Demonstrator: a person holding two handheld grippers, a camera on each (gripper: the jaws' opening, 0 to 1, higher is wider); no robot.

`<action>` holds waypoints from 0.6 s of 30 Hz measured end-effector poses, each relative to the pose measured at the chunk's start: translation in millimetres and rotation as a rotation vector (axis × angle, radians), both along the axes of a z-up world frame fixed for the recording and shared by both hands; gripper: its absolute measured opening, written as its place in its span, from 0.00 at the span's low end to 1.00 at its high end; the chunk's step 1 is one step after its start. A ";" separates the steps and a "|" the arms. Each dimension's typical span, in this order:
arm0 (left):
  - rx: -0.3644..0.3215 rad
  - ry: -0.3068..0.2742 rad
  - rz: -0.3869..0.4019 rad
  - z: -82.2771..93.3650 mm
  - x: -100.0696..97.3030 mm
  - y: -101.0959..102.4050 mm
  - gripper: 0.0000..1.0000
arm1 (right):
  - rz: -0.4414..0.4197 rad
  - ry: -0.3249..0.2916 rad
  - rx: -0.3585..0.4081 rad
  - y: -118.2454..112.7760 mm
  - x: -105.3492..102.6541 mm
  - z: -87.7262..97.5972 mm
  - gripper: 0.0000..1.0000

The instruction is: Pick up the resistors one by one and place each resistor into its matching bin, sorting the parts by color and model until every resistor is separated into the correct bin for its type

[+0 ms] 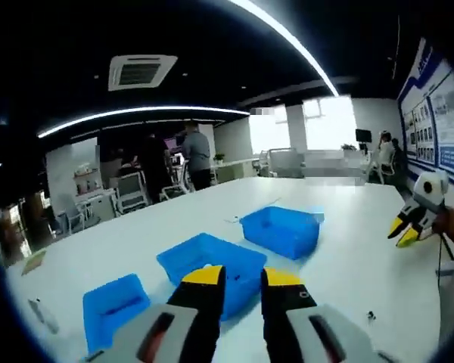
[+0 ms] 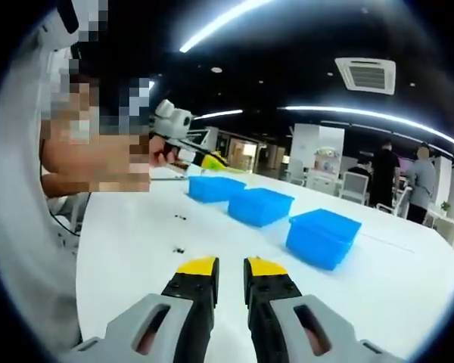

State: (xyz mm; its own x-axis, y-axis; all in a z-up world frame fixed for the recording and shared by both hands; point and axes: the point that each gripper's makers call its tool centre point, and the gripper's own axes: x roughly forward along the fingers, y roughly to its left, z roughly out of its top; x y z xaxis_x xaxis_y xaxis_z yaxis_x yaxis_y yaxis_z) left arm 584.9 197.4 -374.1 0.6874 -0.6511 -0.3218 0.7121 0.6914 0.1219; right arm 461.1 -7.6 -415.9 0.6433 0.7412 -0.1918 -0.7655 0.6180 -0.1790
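Left gripper [image 1: 235, 277]: nearest us in the left gripper view, at 6 o'clock; jaws slightly parted, grasping nothing, hovering over the middle bin.
Table [image 1: 348, 227]: we see a broad white top carrying everything.
Bins: three blue bins in a row; in the left gripper view the near bin [image 1: 113, 306] at 7 o'clock, the middle bin [image 1: 212, 265], the far bin [image 1: 281, 231] towards 1 o'clock.
Right gripper [image 2: 229, 266]: low at 6 o'clock in the right gripper view; jaws narrowly parted, empty, above bare table.
Resistors: we spot small dark bits [image 2: 178, 249] on the table at 11 o'clock from the right gripper, another [image 2: 182, 218] further off; too small to tell type.
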 end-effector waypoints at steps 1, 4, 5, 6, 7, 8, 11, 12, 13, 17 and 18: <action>0.021 0.023 -0.025 -4.5 -5.7 -0.8 0.21 | 0.001 0.001 -0.002 0.1 -0.2 -0.3 0.16; 0.133 0.106 -0.112 -25.2 -27.7 -1.4 0.20 | 0.001 0.002 -0.001 0.0 -0.4 -0.6 0.16; 0.172 0.131 -0.126 -32.6 -33.8 0.4 0.18 | 0.000 0.003 -0.001 -0.5 -0.3 -0.8 0.16; 0.200 0.157 -0.125 -38.8 -38.9 2.7 0.17 | 0.000 0.003 0.000 -0.8 -0.1 -1.3 0.16; 0.210 0.180 -0.118 -43.1 -42.0 5.0 0.16 | -0.001 0.005 -0.001 -0.9 -0.1 -1.7 0.16; 0.219 0.214 -0.122 -48.0 -47.3 6.6 0.16 | -0.001 0.005 -0.001 -0.9 -0.2 -2.2 0.16; 0.274 0.317 -0.139 -64.6 -64.7 13.9 0.14 | -0.001 0.008 -0.001 -0.3 -0.6 -3.0 0.16; 0.299 0.355 -0.140 -70.7 -71.3 16.8 0.13 | 0.000 0.009 0.000 0.0 -0.8 -3.0 0.16; 0.330 0.402 -0.141 -79.2 -79.0 20.0 0.13 | 0.001 0.009 0.001 0.4 -1.1 -3.0 0.16; 0.333 0.465 -0.145 -93.3 -87.8 19.5 0.12 | 0.004 0.011 -0.001 0.8 -1.2 -4.3 0.16; 0.334 0.478 -0.138 -95.8 -88.1 20.3 0.12 | 0.005 0.011 -0.003 0.9 -1.2 -4.5 0.16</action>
State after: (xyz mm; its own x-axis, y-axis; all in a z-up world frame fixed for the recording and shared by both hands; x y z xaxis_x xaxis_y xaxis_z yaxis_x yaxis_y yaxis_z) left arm 496.8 217.7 -469.9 0.3321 -0.5349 -0.7769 0.8223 0.5677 -0.0394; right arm 459.9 -6.6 -420.5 0.6372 0.7441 -0.2009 -0.7707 0.6134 -0.1724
